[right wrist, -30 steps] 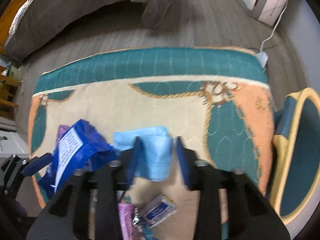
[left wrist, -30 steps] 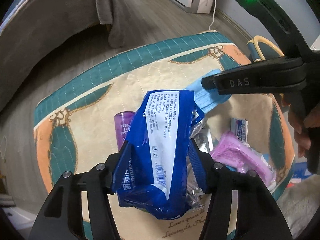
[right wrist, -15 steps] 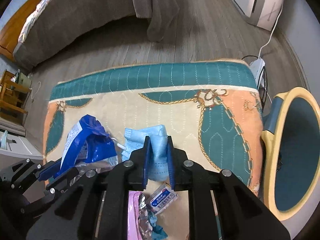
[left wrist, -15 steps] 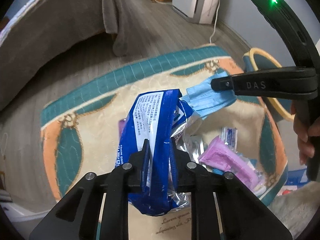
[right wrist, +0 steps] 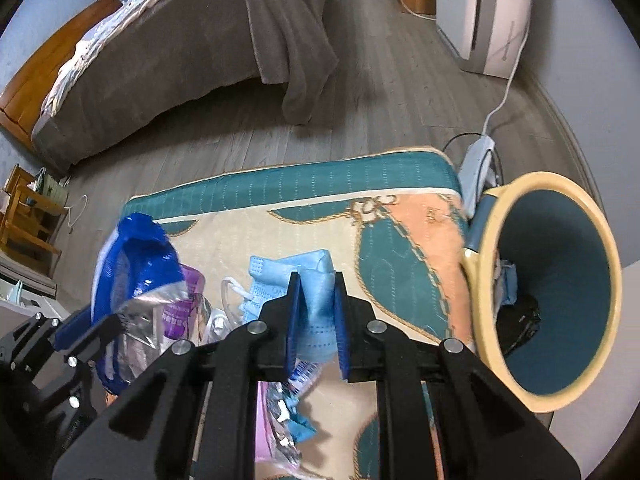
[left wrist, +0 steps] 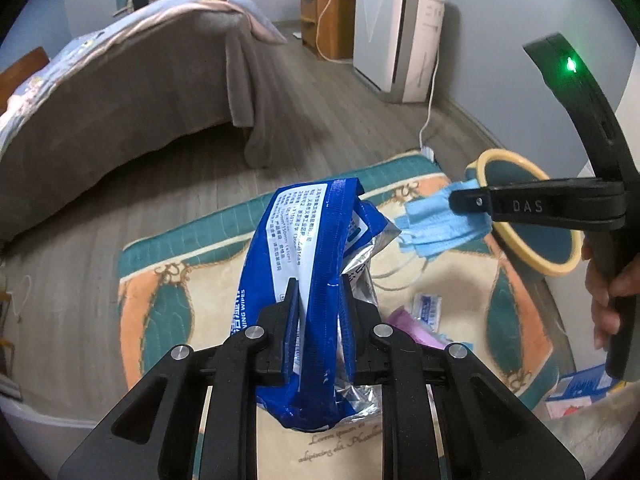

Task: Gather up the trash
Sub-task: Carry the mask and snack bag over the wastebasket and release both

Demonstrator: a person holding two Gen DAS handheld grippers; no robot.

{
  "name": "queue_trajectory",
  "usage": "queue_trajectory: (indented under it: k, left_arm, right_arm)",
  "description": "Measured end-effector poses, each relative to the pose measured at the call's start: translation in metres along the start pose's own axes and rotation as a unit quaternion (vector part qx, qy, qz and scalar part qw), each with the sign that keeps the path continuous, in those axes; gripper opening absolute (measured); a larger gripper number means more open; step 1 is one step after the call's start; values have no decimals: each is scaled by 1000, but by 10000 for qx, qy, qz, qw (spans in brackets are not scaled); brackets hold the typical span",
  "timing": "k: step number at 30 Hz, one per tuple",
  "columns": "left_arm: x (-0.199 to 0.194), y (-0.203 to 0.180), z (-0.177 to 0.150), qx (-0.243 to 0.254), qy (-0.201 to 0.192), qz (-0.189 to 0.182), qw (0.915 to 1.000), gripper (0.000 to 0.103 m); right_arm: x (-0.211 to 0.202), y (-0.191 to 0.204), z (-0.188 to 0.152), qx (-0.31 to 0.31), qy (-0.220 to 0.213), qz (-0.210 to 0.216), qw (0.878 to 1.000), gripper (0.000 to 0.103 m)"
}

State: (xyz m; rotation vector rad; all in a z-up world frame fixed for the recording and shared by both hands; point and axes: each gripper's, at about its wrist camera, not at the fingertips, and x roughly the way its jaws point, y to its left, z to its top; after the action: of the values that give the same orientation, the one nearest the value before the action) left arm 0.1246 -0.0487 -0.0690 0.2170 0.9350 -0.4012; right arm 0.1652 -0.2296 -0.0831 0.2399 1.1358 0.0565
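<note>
Transport step of trash collection: the left gripper (left wrist: 318,312) is clamped on a blue wet-wipes packet (left wrist: 308,256) and the right gripper (right wrist: 316,312) on a blue face mask (right wrist: 316,304), both lifted above the patterned rug (right wrist: 404,264). The yellow-rimmed waste bin (right wrist: 496,280) stands just beyond the rug's right edge. The next move probably calls for carrying each item over the bin's mouth before releasing; further wrappers lie on the rug.

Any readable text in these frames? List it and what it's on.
"DAS": right gripper finger.
"...ING WIPES": blue wipes pack, held by left gripper; its white label is too small to read.
Cursive line on rug: not legible.
Small sachet: blurred.
</note>
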Motion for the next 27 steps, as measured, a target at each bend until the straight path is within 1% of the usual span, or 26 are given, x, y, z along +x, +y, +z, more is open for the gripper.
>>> queue_trajectory:
  k: [2,5,8,12,20,27]
  left_arm:
    - [-6,-3,0,44,-90,43,9999,20]
    - [-13,-6,4,12,-211,2,9998,20]
    - [-14,-13,6,17,-253,-63,9997,20]
    - [-11,-28,10,124,-277,-166,9994,20]
    - [2,-57,15,284,-192,-246,9991,20]
    - [8,-83,22,397,-242,-353,9983,20]
  right_arm:
    - [-9,-4,-2,-13,-96,-60,9999,15]
    - [-26,-16,-3,43,-307,-149,9994,15]
    - [-38,-31,-5,133,-421,-188,9989,15]
    - [-53,-53,-9,185,-569,-351,9976,15]
    - [-69,-103,-13,547,-725,-354,9952,15]
    - [-74,-140,-18,847,-763,-365,9928,15]
